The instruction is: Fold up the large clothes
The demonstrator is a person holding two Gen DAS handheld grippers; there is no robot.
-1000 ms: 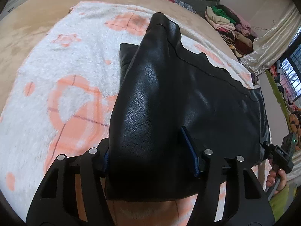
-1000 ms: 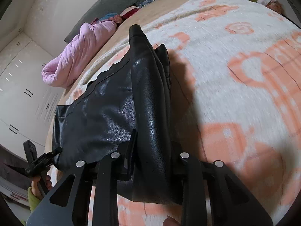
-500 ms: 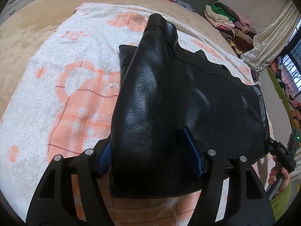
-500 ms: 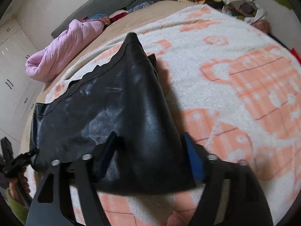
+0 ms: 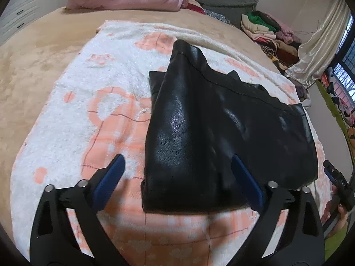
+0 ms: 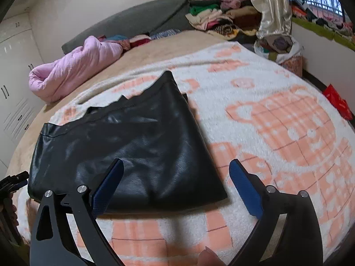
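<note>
A black leather garment [image 5: 210, 128] lies folded flat on a white and orange blanket [image 5: 66, 115] spread on the bed; it also shows in the right wrist view [image 6: 124, 146]. My left gripper [image 5: 179, 181] is open, its blue-padded fingers spread just above the garment's near edge, holding nothing. My right gripper [image 6: 177, 186] is open too, over the garment's near right corner, empty. The right gripper's tip [image 5: 337, 177] shows at the far right of the left wrist view, and the left gripper's tip [image 6: 13, 181] at the far left of the right wrist view.
A pink quilt [image 6: 73, 68] and a grey cushion [image 6: 137, 22] lie at the head of the tan bed [image 5: 33, 55]. A heap of clothes [image 6: 217, 17] and a pale curtain [image 6: 273, 6] stand near the window. A red object [image 6: 338, 104] lies beyond the bed's right edge.
Both grippers have opened and let go of the garment's edge. The raised leather has dropped flat onto the blanket, and both grippers have drawn back a little.
</note>
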